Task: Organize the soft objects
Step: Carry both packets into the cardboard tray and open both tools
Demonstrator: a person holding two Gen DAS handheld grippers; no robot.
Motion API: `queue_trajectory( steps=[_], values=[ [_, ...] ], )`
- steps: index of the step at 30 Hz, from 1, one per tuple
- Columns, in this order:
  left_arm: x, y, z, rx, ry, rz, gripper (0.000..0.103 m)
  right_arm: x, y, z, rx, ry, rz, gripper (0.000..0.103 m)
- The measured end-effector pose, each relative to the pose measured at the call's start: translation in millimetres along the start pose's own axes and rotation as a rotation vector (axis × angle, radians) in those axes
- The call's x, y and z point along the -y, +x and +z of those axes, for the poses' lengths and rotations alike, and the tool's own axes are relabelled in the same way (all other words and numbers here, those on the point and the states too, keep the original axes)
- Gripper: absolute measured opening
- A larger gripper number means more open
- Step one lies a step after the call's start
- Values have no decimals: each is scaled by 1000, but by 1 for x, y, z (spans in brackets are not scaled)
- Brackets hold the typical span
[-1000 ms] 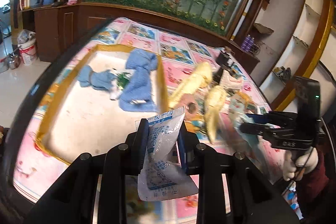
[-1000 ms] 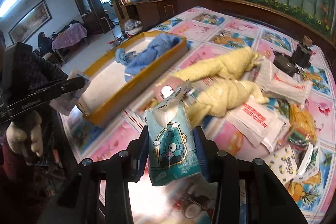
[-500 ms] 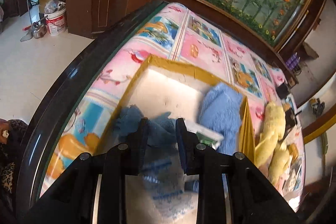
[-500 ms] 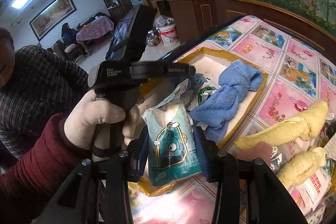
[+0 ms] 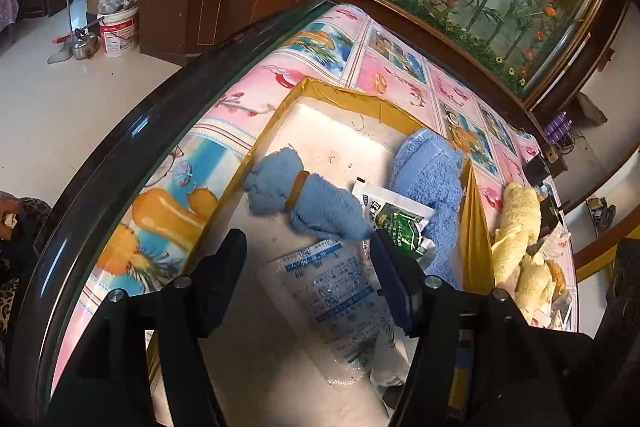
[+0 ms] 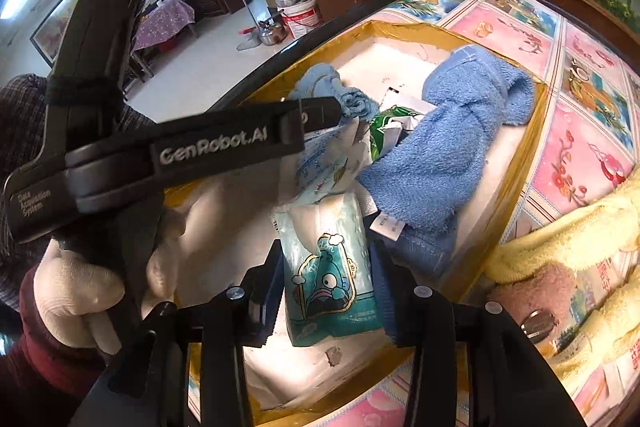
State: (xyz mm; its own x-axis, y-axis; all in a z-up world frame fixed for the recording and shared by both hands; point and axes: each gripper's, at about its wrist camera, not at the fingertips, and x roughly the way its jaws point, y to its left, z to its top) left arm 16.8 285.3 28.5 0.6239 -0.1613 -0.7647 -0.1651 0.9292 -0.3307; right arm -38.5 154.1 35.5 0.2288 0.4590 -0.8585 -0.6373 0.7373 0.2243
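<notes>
the left gripper had let go: a second earlier it carried the white packet with blue print over the surface, and now its jaws stood wide, the packet lying flat in the yellow-rimmed tray by the tray's near edge, just beside the tied blue cloth and the green sachet. one soft thing was stowed. the right gripper had come over the tray's near edge too, jaws clamped on the teal tissue pack with its cartoon fish, not yet released. the handle read "GenRobot.AI" and "Data Acquisition System"; the packet's print was too small to read.
</notes>
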Motion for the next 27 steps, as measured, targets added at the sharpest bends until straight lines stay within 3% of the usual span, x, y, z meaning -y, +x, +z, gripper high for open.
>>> queue_trajectory(
  steps=[3,6,9,11,14,18,24,27],
  values=[
    [-1,-5,-5,-5,14,-15,68,-5,3,-2,1,-34,-32,42],
    [-14,-16,-5,13,-54,-103,68,-3,13,10,-6,-17,-33,43],
    [-24,-37,-9,63,-94,-109,68,-1,20,26,36,-19,-79,52],
    [-30,-52,-13,92,-111,-112,69,2,23,30,35,-14,-94,53],
    [-36,-70,-21,118,-126,-93,73,-1,-1,19,96,-19,-68,57],
    [-40,-83,-37,111,-162,-58,74,-10,-48,-16,236,-52,-93,78],
    [-21,-91,-59,114,-177,-56,74,-18,-88,-3,340,-3,-58,78],
    [-4,-107,-70,137,-133,-64,74,-19,-110,-19,382,16,-16,87]
  ],
)
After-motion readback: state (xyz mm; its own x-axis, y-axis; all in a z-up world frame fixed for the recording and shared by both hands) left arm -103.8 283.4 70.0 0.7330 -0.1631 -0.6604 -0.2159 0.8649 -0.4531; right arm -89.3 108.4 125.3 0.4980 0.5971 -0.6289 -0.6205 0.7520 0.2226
